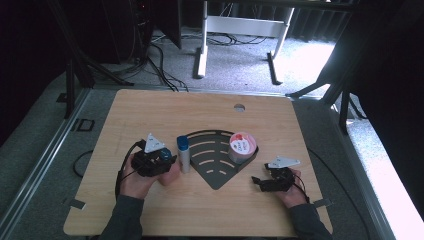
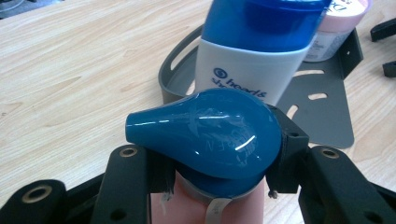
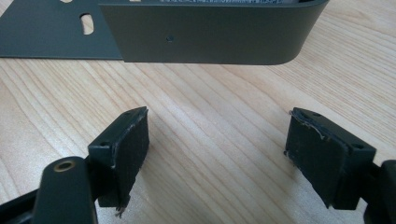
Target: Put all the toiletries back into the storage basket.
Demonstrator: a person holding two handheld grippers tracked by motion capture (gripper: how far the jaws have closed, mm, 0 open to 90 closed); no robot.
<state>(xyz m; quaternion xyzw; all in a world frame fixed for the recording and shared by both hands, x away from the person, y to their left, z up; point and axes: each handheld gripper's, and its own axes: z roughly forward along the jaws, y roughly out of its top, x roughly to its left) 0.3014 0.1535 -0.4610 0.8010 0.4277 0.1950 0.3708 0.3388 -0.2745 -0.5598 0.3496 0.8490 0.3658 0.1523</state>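
Pink bottle (image 2: 219, 205) with a blue cap (image 2: 210, 140) sits gripped in the left gripper (image 1: 159, 159) jaws. Keep it upright, clear the shampoo (image 1: 183, 153), and lower it onto the rack (image 1: 215, 172). Right gripper (image 1: 264, 183) jaws gape wide, empty, over the counter (image 1: 150, 110).

Table (image 1: 150, 110): pale wood, fine grain lines. Corner shelf (image 1: 215, 170): dark grey metal, slotted. Shampoo bottle (image 2: 252, 60): white body, blue cap, blue lettering and logo. Pink bottle (image 2: 205, 210): pale pink body, glossy teal-blue teardrop cap (image 2: 210, 135), silver band beneath. Tub (image 1: 242, 146): pink lid with white patch, pinkish side. Both grippers (image 1: 167, 159) (image 1: 260, 182): black jaws, grey three-cornered plates. Floor: speckled grey carpet.
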